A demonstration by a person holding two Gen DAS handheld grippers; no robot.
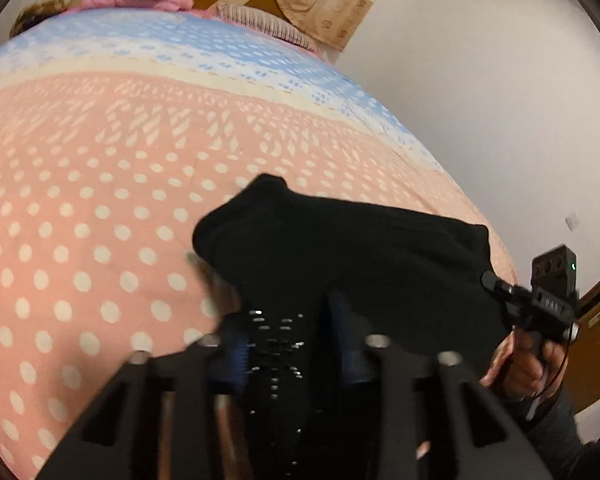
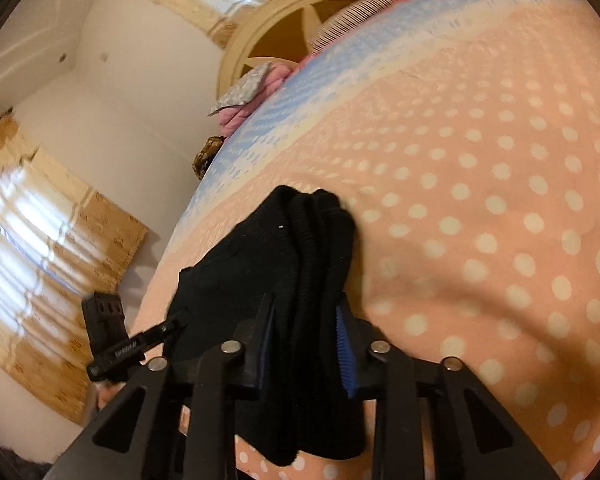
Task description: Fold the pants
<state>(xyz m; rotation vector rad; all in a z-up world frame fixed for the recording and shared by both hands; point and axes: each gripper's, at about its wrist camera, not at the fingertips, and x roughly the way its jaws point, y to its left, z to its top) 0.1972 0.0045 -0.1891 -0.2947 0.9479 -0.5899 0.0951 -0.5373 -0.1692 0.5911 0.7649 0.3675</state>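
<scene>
**Both claws pinch the black pants above the bedspread**

Your left gripper [image 1: 288, 340] has its jaws nearly closed, and the black pants [image 1: 340, 248] are clamped between the blue pads. Your right gripper [image 2: 306, 344] is also narrowed onto the same cloth, which hangs below its jaws in a bunch. The pants are gathered into a thick bundle between the two claws, at the near edge of the dotted pink bedspread [image 1: 80, 200]. In the left wrist view their long axis goes from the left gripper across toward the right one, with one rounded end pointing toward the headboard [image 2: 260, 40]. I cannot tell which end is the waist.
</scene>
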